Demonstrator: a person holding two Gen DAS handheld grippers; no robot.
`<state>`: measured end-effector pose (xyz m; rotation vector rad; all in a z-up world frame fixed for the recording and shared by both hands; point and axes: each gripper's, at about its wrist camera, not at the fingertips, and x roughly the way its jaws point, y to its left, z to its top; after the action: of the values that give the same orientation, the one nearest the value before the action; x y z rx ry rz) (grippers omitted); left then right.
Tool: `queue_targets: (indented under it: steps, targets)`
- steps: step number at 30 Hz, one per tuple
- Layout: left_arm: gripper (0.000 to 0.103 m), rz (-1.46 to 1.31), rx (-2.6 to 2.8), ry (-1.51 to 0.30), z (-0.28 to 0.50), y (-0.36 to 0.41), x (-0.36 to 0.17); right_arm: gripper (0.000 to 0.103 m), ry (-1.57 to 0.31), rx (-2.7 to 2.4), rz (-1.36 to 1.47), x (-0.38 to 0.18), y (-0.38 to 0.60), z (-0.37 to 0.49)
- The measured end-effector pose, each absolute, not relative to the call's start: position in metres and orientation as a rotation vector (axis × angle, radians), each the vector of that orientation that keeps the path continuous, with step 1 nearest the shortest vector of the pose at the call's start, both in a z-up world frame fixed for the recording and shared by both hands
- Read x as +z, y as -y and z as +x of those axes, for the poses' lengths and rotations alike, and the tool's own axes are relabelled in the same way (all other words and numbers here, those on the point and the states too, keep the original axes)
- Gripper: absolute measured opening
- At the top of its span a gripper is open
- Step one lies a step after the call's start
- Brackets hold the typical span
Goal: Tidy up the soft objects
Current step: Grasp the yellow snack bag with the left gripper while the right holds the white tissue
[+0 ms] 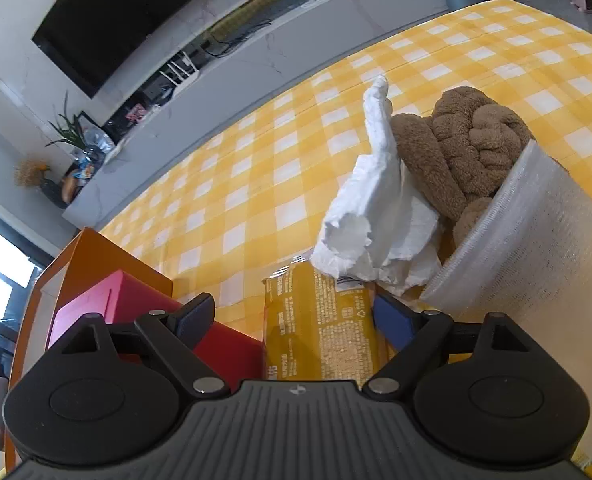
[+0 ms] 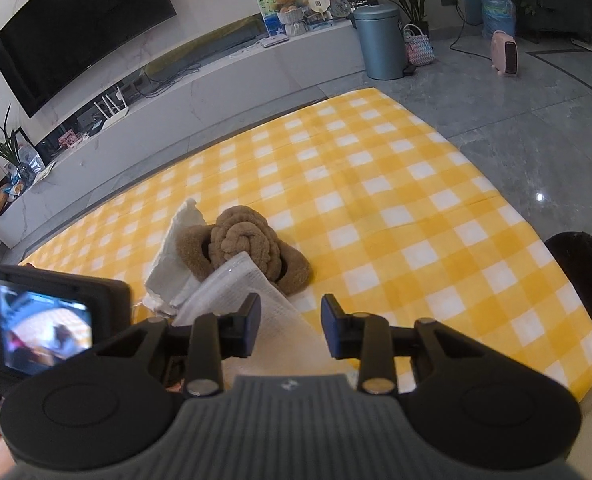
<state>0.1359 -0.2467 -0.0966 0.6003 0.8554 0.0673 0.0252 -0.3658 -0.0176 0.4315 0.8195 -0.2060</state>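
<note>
Left tool [image 1: 294, 316] spread wide around a yellow tissue pack [image 1: 321, 332] whose long axis runs straight ahead between the pads, gripping nothing; right tool [image 2: 292, 326] also parted, hovering over a white waffle cloth [image 2: 252, 300]. Just beyond: crumpled white tissue [image 1: 371, 216] and brown plush slippers [image 2: 244, 242] touching on the yellow-checked worktop [image 2: 415, 216]. Left nearer the pack, probably resting on the worktop, though contact hidden.
</note>
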Motion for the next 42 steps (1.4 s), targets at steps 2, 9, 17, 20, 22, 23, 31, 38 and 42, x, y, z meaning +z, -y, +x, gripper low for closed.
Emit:
queue_targets:
  steps: [2,9,17,20,22,23,31,38,42]
  targets:
    - [0.095,0.546,0.095,-0.876,0.132,0.249,-0.097,0.033,-0.818,-0.206,0.429,-0.017,0.365,0.025]
    - [0.096,0.57,0.227,-0.809,0.127,0.262,-0.12,0.033,-0.821,-0.217,0.436,-0.018,0.367,0.023]
    - [0.098,0.384,0.285,-0.834,0.14,0.247,-0.114,0.033,-0.827,-0.211,0.438,-0.019,0.366,0.023]
    - [0.096,0.372,0.278,-0.842,0.138,0.246,-0.112,0.033,-0.826,-0.21,0.438,-0.018,0.366,0.023]
    - [0.092,0.346,0.268,-0.85,0.138,0.243,-0.11,0.033,-0.825,-0.209,0.438,-0.018,0.366,0.023]
    - [0.088,0.305,0.264,-0.86,0.138,0.239,-0.11,0.033,-0.825,-0.208,0.438,-0.018,0.366,0.023]
    - [0.066,0.231,0.083,-0.919,0.123,0.218,-0.099,0.033,-0.828,-0.207,0.437,-0.019,0.366,0.024]
    - [0.065,0.396,-0.191,-0.948,0.093,0.215,-0.099,0.033,-0.84,-0.201,0.428,-0.02,0.364,0.026]
    - [0.084,0.426,-0.251,-0.953,0.091,0.208,-0.1,0.04,-0.854,-0.211,0.415,-0.021,0.363,0.027]
